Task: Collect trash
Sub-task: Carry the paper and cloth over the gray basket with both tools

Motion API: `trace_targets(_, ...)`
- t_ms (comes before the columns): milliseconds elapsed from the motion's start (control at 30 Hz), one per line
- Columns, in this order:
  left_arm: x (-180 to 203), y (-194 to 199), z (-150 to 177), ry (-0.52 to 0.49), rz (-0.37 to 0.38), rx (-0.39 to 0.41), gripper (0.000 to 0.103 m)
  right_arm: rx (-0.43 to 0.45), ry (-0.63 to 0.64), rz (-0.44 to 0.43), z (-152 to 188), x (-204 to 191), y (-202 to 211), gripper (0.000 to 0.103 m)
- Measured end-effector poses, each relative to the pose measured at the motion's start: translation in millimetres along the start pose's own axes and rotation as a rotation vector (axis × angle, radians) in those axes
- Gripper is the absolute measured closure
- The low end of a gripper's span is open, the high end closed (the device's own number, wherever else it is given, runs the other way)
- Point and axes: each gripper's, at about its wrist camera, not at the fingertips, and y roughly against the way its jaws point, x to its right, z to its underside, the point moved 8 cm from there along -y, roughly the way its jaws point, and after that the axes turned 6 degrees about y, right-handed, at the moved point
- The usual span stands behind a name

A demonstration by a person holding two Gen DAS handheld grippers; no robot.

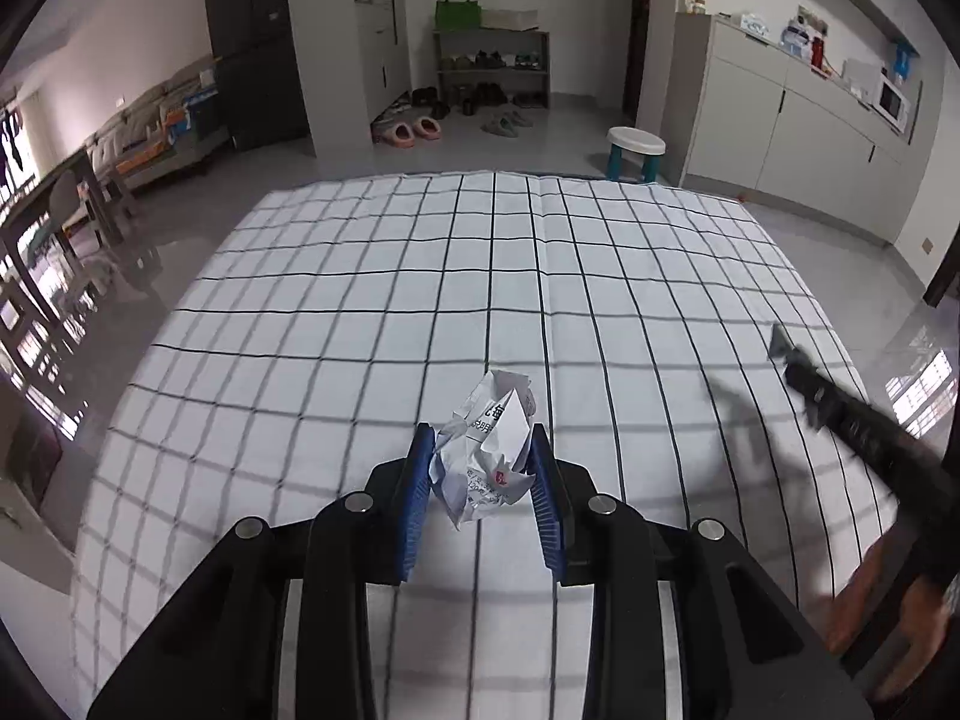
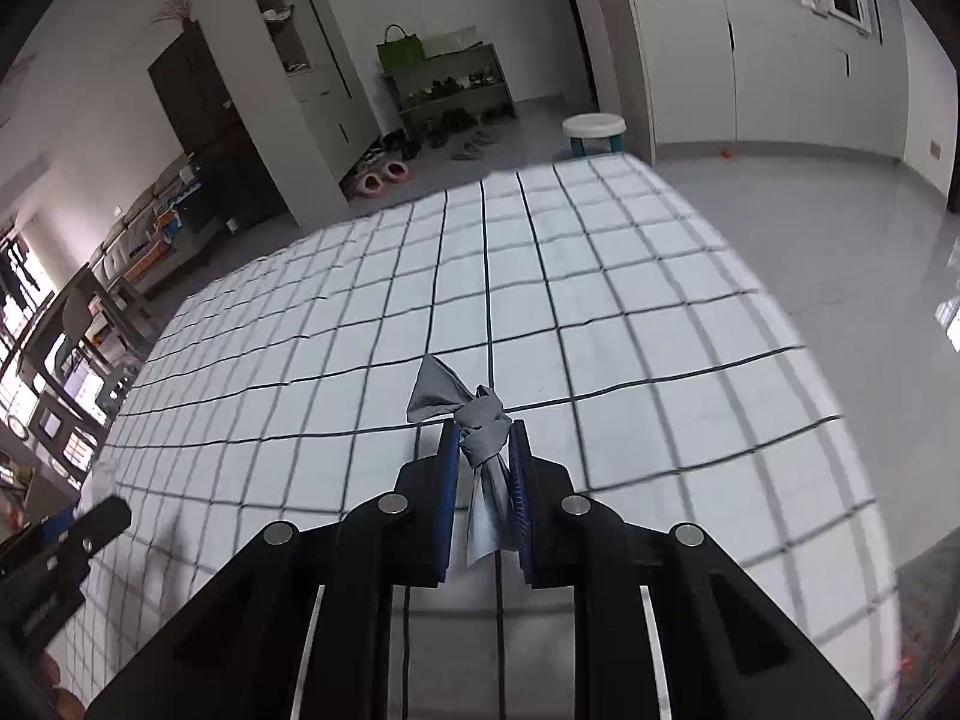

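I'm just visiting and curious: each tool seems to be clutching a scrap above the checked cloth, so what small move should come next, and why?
Probably carry both pieces off toward a bin; none shows here. The left gripper is shut on the crumpled paper wrapper, the right gripper on the knotted grey plastic scrap, and the checked cloth shows no other litter.

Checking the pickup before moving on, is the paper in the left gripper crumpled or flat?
Crumpled. The printed paper is a creased wad pinched between the left gripper's blue pads, above the checked cloth.
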Motion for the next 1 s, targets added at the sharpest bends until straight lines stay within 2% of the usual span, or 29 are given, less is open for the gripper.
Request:
trace_targets(100, 6.9, 21.3, 10.7, -0.026, 0.005, 0.011, 0.072, 0.026, 0.013, 0.032, -2.1, 8.7, 38.0, 0.087)
trace_targets(267, 41.4, 52.1, 23.1, -0.060, 0.092, 0.024, 0.072, 0.043, -0.032, 0.073, 14.5, 47.9, 100.2, 0.087)
trace_targets(533, 148.9, 101.7, 50.3, -0.182, 0.252, 0.043, 0.072, 0.049, -0.067, 0.200, 55.5, 134.4, 192.3, 0.087)
trace_targets(767, 238.6, 125.9, 81.6, -0.294, 0.342, 0.013, 0.072, 0.020, -0.085, 0.279, 95.8, 196.2, 237.8, 0.087)
trace_targets(1000, 295.7, 135.0, 99.3, -0.363, 0.352, 0.004, 0.072, 0.013, -0.179, 0.279, 124.0, 248.3, 253.0, 0.087)
